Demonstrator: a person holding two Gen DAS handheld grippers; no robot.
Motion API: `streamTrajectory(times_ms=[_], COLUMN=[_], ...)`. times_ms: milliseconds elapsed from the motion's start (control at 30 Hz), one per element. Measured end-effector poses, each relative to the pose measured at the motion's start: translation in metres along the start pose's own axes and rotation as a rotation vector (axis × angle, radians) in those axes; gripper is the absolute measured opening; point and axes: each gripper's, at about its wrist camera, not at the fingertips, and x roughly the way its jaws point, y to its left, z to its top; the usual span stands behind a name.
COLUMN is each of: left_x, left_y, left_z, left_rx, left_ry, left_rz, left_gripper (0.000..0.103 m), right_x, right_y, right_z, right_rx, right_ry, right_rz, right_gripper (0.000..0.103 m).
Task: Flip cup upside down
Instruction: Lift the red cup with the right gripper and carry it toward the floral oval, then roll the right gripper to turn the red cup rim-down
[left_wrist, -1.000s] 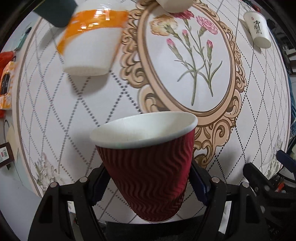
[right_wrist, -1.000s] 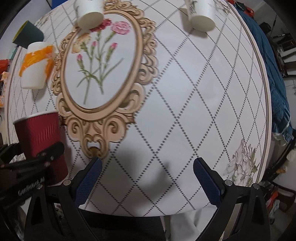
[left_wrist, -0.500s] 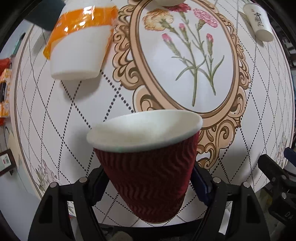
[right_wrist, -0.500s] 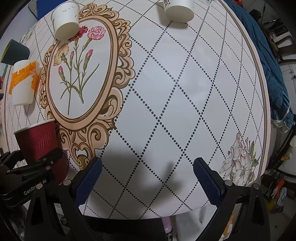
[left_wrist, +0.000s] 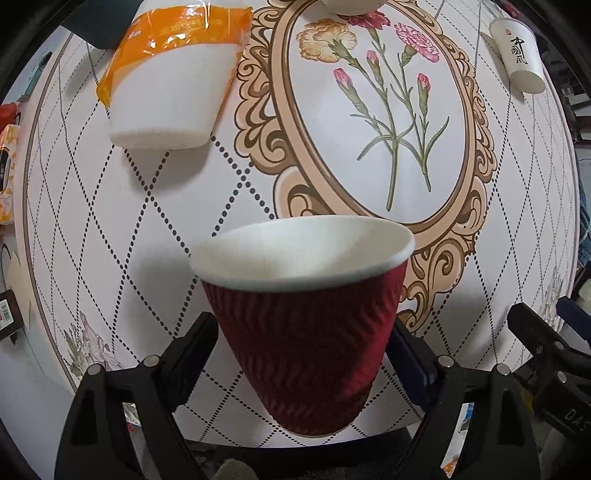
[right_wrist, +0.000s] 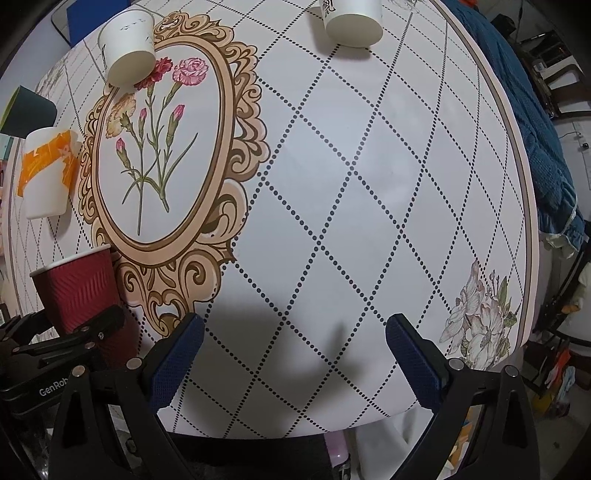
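Patterned tablecloth (right_wrist: 369, 192), white with dotted diamonds and a framed carnation print, covers the table I am working over. My left gripper (left_wrist: 306, 354) is clamped on the red ripple paper cup (left_wrist: 303, 325), mouth up, raised above the near left part of the cloth; in the right wrist view the cup (right_wrist: 81, 291) shows at the near left. My right gripper (right_wrist: 293, 354) is spread wide with nothing between its fingers. Farther left stands an upturned white cup with orange wrap (left_wrist: 173, 74). Two more white paper cups sit upside down at the far side, one on the print's frame (right_wrist: 127, 46), one further right (right_wrist: 351, 16).
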Motion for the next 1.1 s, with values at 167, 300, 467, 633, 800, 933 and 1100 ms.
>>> streamTrajectory(times_ms=[167, 300, 467, 633, 800, 933, 1100], left_x=[0.005, -0.004, -0.035, -0.084, -0.113, -0.122, -0.12], left_y=[0.008, 0.015, 0.032, 0.062, 0.102, 0.135, 0.164], left_z=[0.005, 0.002, -0.007, -0.025, -0.057, -0.082, -0.099], left_rx=[-0.003, -0.01, -0.019, -0.029, -0.061, -0.11, -0.182], left_ry=[-0.01, -0.019, -0.065, -0.149, -0.237, -0.281, -0.315], left_rz=[-0.016, -0.044, -0.082, -0.102, -0.038, -0.008, 0.024], left_gripper=[0.089, 0.089, 0.089, 0.089, 0.089, 0.089, 0.089], right_x=[-0.001, -0.005, -0.017, -0.037, -0.067, -0.091, -0.115], right_y=[0.01, 0.013, 0.017, 0.024, 0.043, 0.059, 0.093], right_z=[-0.003, -0.008, -0.016, -0.027, -0.047, -0.062, -0.069], right_rx=[0.008, 0.016, 0.03, 0.037, -0.008, -0.07, -0.204], right_ry=[-0.002, -0.007, -0.014, -0.023, -0.05, -0.084, -0.123], right_rz=[-0.003, -0.004, 0.001, 0.03, 0.065, 0.069, 0.048], right_gripper=[0.101, 0.101, 0.101, 0.101, 0.101, 0.101, 0.101])
